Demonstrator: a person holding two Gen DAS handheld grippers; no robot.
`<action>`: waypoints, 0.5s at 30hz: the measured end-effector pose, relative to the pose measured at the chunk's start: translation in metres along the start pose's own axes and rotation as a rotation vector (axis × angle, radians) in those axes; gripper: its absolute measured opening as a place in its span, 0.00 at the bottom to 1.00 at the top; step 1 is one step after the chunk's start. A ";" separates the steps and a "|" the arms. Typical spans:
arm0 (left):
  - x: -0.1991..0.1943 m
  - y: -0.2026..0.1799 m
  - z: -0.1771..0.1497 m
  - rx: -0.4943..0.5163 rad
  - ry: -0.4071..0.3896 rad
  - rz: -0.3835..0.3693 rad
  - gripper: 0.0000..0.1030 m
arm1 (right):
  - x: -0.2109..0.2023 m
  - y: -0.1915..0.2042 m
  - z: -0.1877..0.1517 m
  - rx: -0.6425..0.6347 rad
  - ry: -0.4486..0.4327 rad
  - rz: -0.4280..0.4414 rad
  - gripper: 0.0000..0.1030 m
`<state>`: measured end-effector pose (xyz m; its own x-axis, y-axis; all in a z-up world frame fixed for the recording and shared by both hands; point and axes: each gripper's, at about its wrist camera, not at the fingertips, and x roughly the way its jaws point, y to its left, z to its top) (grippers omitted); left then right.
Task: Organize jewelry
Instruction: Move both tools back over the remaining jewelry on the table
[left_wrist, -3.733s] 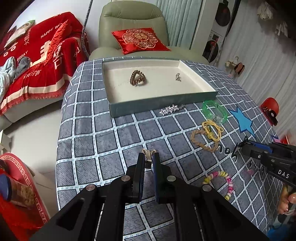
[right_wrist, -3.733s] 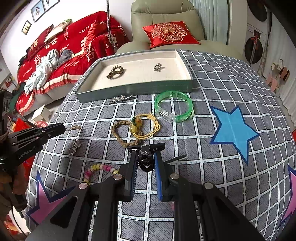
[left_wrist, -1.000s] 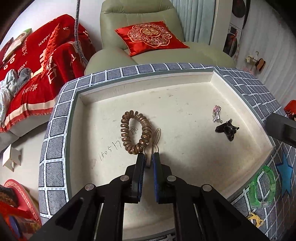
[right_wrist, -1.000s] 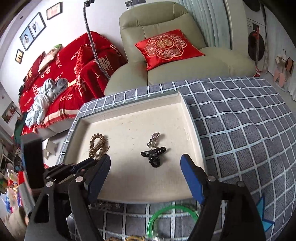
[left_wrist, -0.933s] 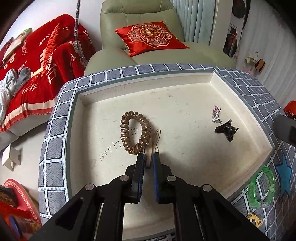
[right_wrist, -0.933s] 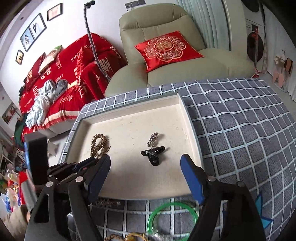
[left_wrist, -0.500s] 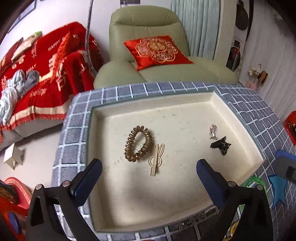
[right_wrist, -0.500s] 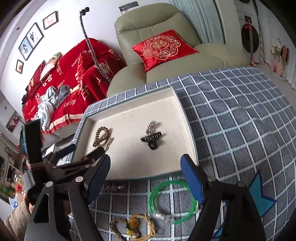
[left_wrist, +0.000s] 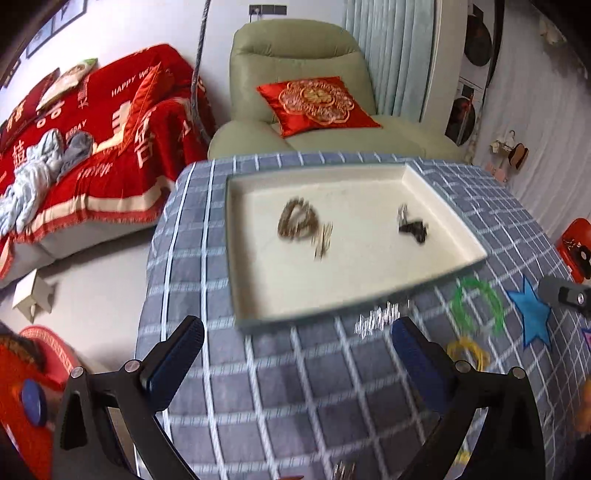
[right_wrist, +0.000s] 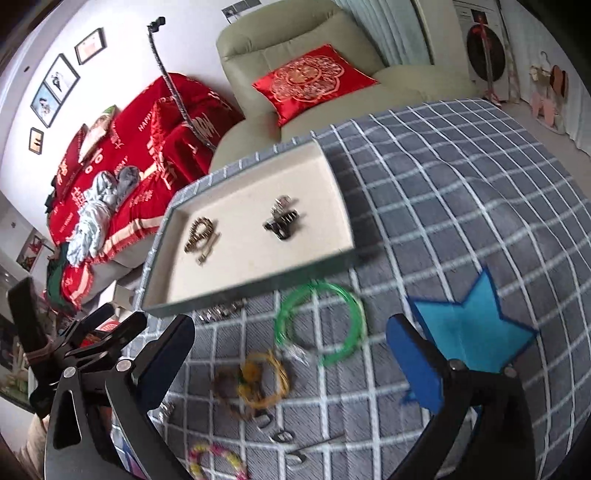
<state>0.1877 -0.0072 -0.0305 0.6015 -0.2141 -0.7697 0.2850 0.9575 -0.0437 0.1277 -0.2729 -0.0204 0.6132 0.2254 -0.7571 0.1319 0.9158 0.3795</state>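
A cream-lined tray (left_wrist: 447, 210) (right_wrist: 332, 177) on the checked tablecloth holds a bronze coil bracelet (left_wrist: 297, 221) (right_wrist: 199, 233), a gold clip (left_wrist: 322, 242) (right_wrist: 207, 250), a black hair claw (left_wrist: 413, 229) (right_wrist: 280, 223) and a small silver piece (right_wrist: 281, 202). On the cloth lie a silver clip (left_wrist: 380, 319) (right_wrist: 221, 310), a green bangle (left_wrist: 476, 304) (right_wrist: 320, 323), a yellow cord with brown braid (right_wrist: 255, 382) and a pastel bead bracelet (right_wrist: 216, 459). My left gripper (left_wrist: 297, 356) is open and empty, in front of the tray. My right gripper (right_wrist: 291, 354) is open and empty above the loose pieces.
A green armchair with a red cushion (left_wrist: 317, 103) stands behind the table. A red-covered sofa (left_wrist: 74, 147) is at the left. Blue star patches (right_wrist: 472, 328) mark the cloth. The left gripper's body (right_wrist: 85, 347) shows at the table's left edge in the right wrist view.
My left gripper has opened, left the gold clip in the tray beside the coil bracelet, and pulled back. My right gripper, open, has also drawn back over the loose jewelry.
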 end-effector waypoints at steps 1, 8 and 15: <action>-0.002 0.003 -0.006 -0.008 0.009 0.001 1.00 | -0.002 -0.002 -0.005 0.000 0.004 -0.009 1.00; -0.010 0.014 -0.052 -0.031 0.092 -0.026 1.00 | -0.002 -0.014 -0.035 0.009 0.062 -0.053 1.00; -0.010 0.013 -0.081 -0.048 0.137 -0.025 1.00 | 0.004 -0.005 -0.059 -0.050 0.110 -0.108 1.00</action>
<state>0.1246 0.0232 -0.0751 0.4860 -0.2123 -0.8478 0.2607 0.9611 -0.0913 0.0839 -0.2565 -0.0565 0.5081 0.1577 -0.8467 0.1516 0.9514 0.2681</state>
